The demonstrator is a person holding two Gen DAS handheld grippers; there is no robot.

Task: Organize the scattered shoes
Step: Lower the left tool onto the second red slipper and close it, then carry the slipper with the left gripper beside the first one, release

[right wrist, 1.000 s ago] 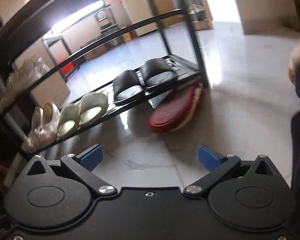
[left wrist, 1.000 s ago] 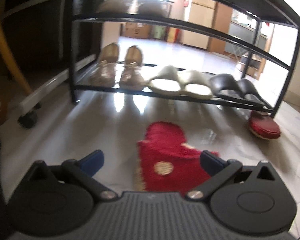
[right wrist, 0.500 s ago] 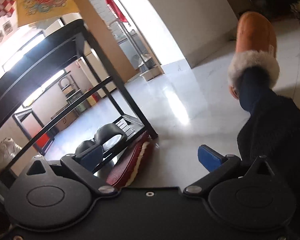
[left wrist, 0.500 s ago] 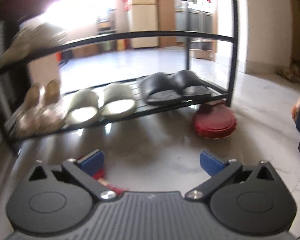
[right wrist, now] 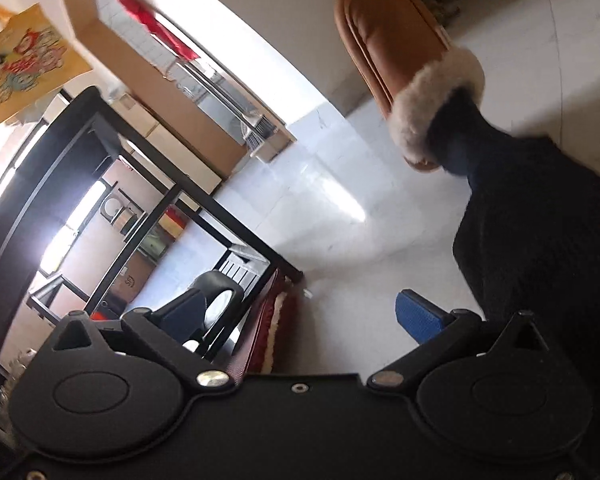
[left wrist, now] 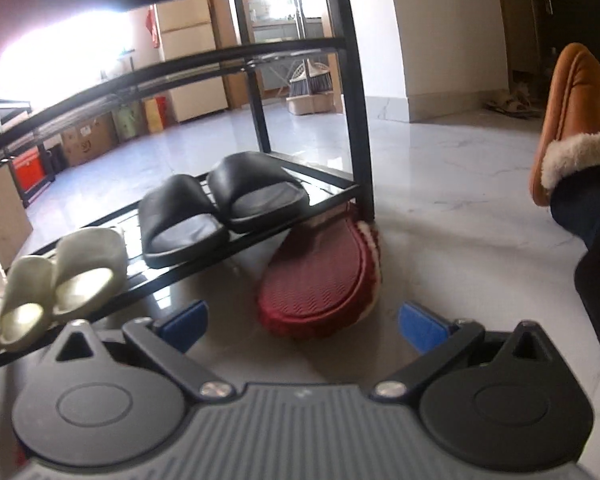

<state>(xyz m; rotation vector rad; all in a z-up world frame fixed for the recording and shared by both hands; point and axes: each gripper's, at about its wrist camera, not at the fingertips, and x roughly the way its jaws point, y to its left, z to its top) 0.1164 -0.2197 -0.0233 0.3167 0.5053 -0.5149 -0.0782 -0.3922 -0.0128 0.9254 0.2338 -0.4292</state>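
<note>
A red slipper lies sole up on the floor, leaning against the right front leg of the black shoe rack. My left gripper is open just in front of it, empty. On the lowest shelf sit black slides and cream slides. In the right wrist view the red slipper shows edge-on under the rack, and my right gripper is open and empty above it, tilted.
A person's leg in dark trousers with a brown fur-lined slipper stands at the right, seen too as the brown slipper. Pale marble floor spreads to the right of the rack. Boxes line the far wall.
Both cameras swung right and closer to the rack's right end. The red slipper under the rack is now near and centred for the left gripper; the other red slipper has left view.
</note>
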